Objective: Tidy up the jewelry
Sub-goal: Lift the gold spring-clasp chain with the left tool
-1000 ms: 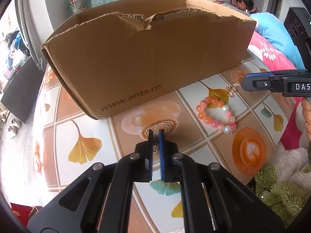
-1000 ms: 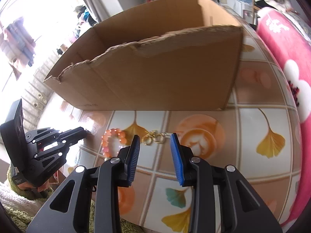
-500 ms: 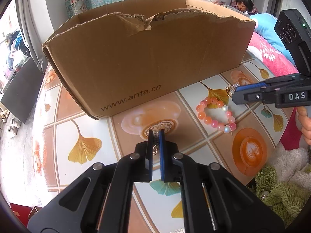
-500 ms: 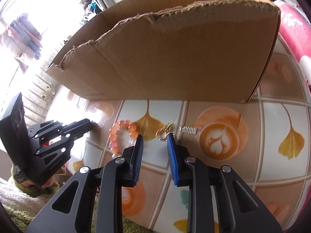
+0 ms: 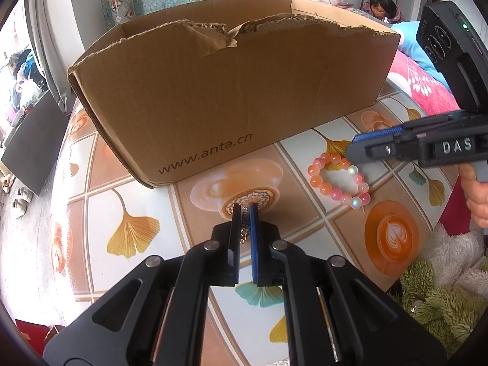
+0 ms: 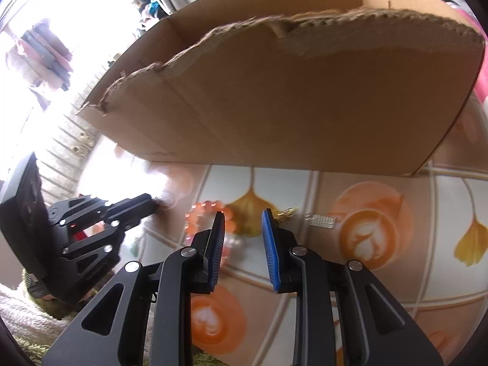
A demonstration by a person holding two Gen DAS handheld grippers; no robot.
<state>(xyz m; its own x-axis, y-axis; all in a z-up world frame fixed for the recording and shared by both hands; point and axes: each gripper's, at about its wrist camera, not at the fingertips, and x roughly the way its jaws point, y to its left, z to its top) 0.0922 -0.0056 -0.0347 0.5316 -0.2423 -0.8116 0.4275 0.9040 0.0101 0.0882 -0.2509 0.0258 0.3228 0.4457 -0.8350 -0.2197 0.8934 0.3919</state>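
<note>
The left gripper (image 5: 245,210) is clamped on a thin silver metal chain (image 5: 243,231) that hangs between its 2 blue pads, in front of the brown cardboard box (image 5: 231,91). The right gripper (image 6: 242,222) stands parted with nothing between its pads, over the pink and orange beaded bracelet (image 5: 338,180) lying on the patterned tabletop (image 5: 134,201) in front of the box's right end, a small gold trinket (image 6: 285,213) just beside its right pad.
</note>
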